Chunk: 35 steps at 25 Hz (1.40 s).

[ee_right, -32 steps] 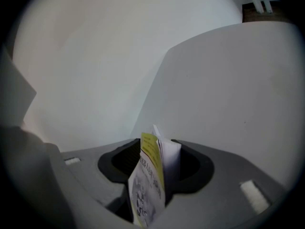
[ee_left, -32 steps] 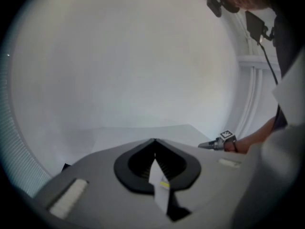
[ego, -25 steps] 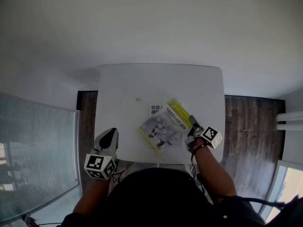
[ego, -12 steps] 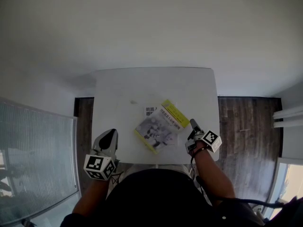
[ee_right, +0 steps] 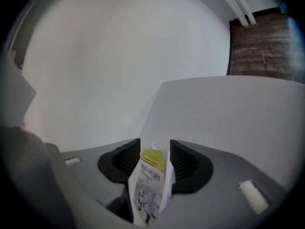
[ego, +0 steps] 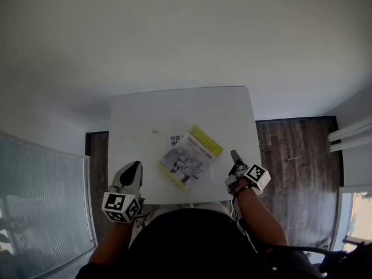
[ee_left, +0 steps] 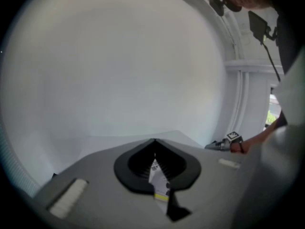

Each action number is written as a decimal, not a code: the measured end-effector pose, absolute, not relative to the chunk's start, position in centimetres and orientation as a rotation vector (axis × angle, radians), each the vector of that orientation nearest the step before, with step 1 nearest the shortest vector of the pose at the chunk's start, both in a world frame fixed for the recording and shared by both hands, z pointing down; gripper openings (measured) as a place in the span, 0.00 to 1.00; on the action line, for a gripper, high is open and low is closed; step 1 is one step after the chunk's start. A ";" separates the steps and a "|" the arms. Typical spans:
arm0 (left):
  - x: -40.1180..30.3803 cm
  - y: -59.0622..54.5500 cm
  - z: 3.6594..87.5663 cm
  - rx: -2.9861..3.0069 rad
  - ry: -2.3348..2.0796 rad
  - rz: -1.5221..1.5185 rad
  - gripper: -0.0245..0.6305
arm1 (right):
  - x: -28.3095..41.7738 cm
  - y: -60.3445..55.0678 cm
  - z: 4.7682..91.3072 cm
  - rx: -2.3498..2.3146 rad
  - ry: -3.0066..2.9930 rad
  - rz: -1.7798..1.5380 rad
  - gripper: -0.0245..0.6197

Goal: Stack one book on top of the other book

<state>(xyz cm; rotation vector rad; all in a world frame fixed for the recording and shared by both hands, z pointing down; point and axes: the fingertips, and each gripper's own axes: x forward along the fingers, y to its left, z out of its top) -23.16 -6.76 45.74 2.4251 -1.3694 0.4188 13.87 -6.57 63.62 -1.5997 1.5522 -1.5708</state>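
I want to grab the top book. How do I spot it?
Find the white table. Near the person's edge of it, two books lie stacked. The top book has a grey picture and a yellow strip, while the bottom book peeking out behind is white with black print.

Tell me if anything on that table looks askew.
The top book lies diagonal to the table and turned over the lower book, whose corner pokes out beyond it, so the stack is not squared. Nothing else stands out.

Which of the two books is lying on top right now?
The yellow-banded book with the grey cover picture; the white book only peeks out beneath it.
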 end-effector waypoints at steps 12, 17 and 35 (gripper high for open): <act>-20.8 -6.5 45.4 2.491 -1.294 0.377 0.04 | 13.8 -5.8 58.4 -1.751 1.994 -1.278 0.32; -20.4 -6.7 45.4 2.497 -1.285 0.362 0.04 | 14.4 -6.0 56.4 -1.839 2.115 -1.121 0.24; -21.2 -6.7 45.7 2.481 -1.288 0.378 0.04 | 13.1 -5.7 53.5 -1.915 2.302 -0.823 0.05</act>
